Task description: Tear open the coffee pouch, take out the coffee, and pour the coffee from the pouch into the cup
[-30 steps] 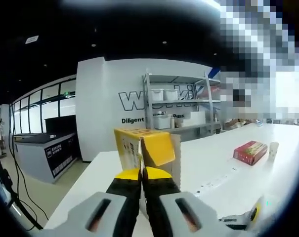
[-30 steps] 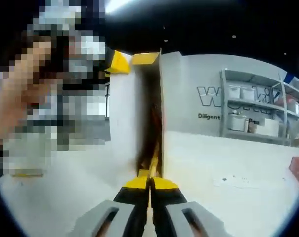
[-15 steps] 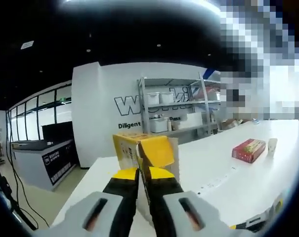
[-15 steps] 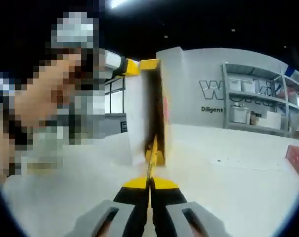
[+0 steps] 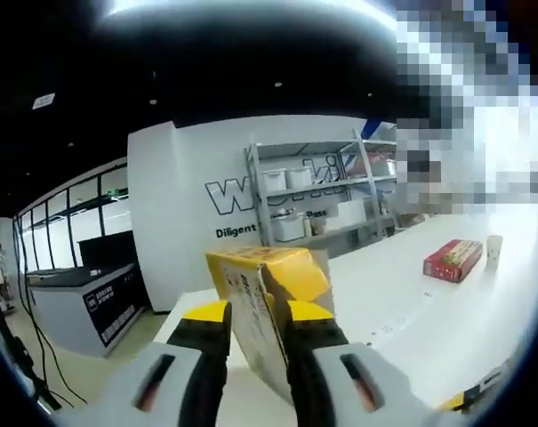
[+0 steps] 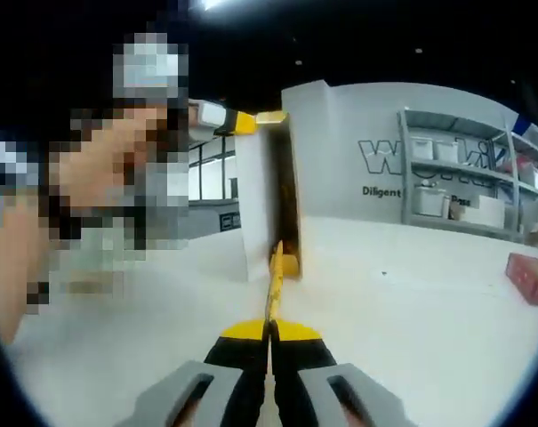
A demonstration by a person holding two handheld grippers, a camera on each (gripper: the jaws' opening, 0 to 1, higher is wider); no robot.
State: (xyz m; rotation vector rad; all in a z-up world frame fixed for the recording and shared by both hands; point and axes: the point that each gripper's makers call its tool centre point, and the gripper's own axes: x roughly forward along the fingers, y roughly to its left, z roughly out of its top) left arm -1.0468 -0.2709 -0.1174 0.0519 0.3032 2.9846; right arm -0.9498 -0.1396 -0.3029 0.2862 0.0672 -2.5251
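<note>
A yellow box-shaped coffee pouch (image 5: 267,286) stands between the jaws of my left gripper (image 5: 258,313), which is shut on its lower part above the white table (image 5: 411,331). In the right gripper view the same pouch (image 6: 261,206) faces me with its open end, dark inside, and the left gripper (image 6: 220,117) holds it at the upper left. A thin yellow coffee packet (image 6: 274,283) sticks out of that opening, edge-on. My right gripper (image 6: 270,327) is shut on its near end. A small white cup (image 5: 493,250) stands far right on the table.
A red box (image 5: 453,259) lies beside the cup, and it appears at the right edge as the red box (image 6: 530,277). Metal shelves (image 5: 315,203) with white bins stand against the back wall. A dark counter (image 5: 82,286) is at the left, off the table's end.
The right gripper has drawn back from the pouch, with more of the thin packet out. The left jaws now stand wider apart with the pouch body between them.
</note>
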